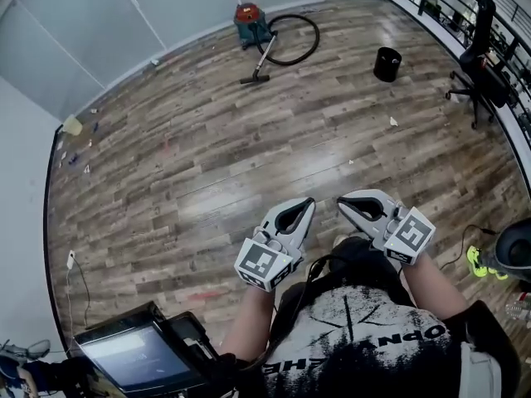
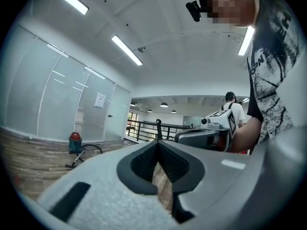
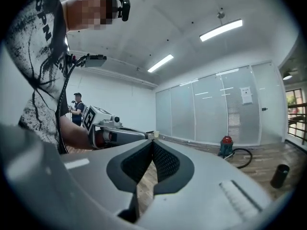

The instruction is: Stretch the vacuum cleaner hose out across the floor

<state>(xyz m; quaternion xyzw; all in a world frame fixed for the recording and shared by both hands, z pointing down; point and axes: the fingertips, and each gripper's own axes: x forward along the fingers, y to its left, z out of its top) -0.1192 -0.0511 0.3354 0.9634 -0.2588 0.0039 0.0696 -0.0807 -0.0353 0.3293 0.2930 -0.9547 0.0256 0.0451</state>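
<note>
My left gripper [image 1: 308,206] and right gripper [image 1: 343,203] are both clenched on nothing, tips side by side. Beyond the streaky wood-plank floor [image 1: 207,156], far off at 12 o'clock, the thin black hose [image 1: 316,38] curls in a loop beside the red-topped vacuum canister [image 1: 250,21]. I judge the left hand marginally nearer.

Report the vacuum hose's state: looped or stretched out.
Looped: the black hose curves in a ring beside the red vacuum cleaner, not laid out straight.
</note>
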